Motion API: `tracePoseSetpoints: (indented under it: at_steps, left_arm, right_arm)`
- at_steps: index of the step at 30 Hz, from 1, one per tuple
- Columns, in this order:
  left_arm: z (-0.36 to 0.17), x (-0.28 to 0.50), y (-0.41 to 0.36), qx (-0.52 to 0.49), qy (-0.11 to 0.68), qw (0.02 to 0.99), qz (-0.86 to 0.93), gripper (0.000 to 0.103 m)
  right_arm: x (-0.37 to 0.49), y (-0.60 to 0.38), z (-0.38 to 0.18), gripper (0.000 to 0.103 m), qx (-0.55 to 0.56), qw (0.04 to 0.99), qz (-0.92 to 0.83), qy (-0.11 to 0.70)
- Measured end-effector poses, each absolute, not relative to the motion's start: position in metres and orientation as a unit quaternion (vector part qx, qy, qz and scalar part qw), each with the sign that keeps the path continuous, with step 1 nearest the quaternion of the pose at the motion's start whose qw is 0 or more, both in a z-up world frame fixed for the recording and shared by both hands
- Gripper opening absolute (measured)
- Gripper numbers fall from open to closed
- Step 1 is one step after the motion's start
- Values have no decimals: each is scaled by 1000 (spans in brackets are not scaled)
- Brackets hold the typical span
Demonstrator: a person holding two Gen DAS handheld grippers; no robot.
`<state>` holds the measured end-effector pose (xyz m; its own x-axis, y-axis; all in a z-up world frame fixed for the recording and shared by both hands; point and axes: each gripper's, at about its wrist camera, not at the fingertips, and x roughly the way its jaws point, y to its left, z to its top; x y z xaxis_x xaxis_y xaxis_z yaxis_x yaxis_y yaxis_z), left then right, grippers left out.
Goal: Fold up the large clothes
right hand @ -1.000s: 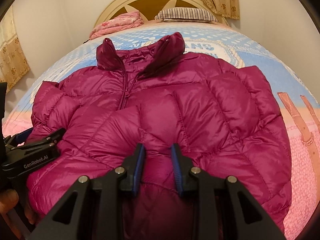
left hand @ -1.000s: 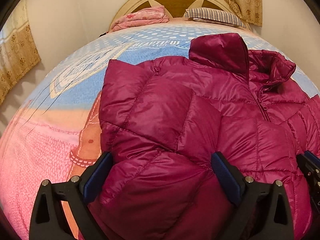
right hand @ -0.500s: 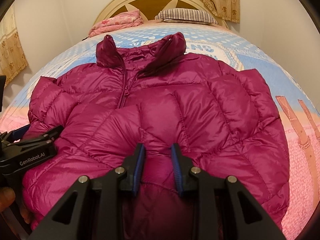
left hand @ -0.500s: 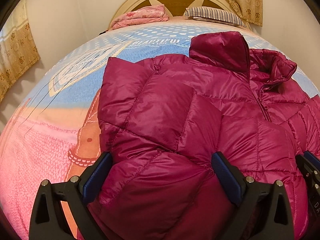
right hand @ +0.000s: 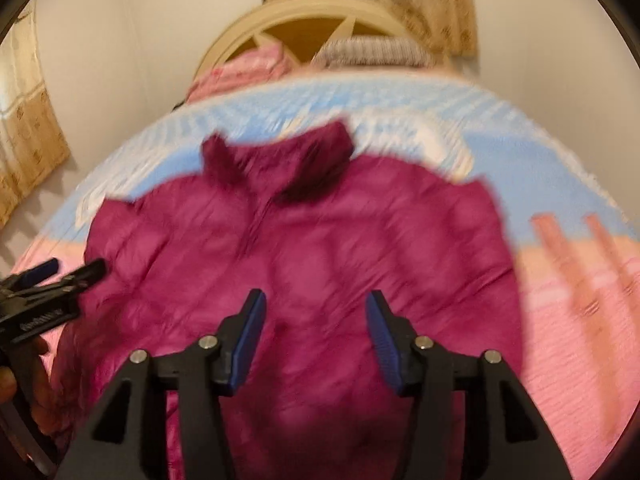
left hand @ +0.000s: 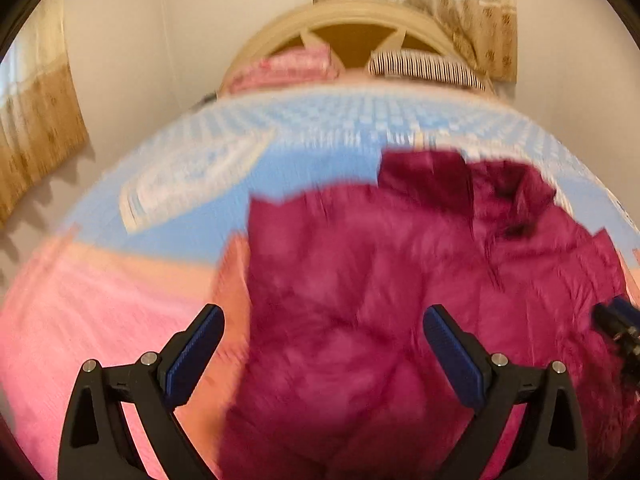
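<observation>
The right gripper [right hand: 315,308] has its blue-padded jaws opening, about half apart, with nothing pinched; the magenta puffer jacket [right hand: 304,264] lies below and beyond them, its quilted front filling the gap from 6 o'clock up to its collar [right hand: 280,160] at 12 o'clock. The left gripper [left hand: 323,322] stands wide open and empty; the jacket's near edge sits under it, mostly toward its right finger, running out to 1 and 2 o'clock, while the left finger [left hand: 196,350] hangs over bare bedspread [left hand: 100,312]. In the right wrist view the left gripper shows at 9 o'clock, over the jacket's edge, with a hand [right hand: 24,380] under it. Both views are blurred. The jacket lies spread on the bed, zip up. At 12 o'clock beyond it are a headboard [right hand: 304,12], a pink folded blanket [right hand: 248,68] and a striped pillow [left hand: 424,68].
</observation>
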<state>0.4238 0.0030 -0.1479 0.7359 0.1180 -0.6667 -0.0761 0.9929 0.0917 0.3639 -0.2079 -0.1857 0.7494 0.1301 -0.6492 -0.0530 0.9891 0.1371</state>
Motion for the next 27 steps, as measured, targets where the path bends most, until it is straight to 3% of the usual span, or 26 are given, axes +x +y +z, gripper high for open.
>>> tracePoseSetpoints:
  at_steps: [11,17,27]
  left_arm:
    - [-179,500,21,51,393,912,101,100]
    - [-218,520,17,66,432,894,99,100]
    - [-227,524,25,34,434,896,91,102]
  right_arm:
    - [436,-272,-191,46,-7,932,-17,363]
    - [458,-273,-227,46,-29,919,2,394]
    - [453,-277,-235,46,-16,916,6,401]
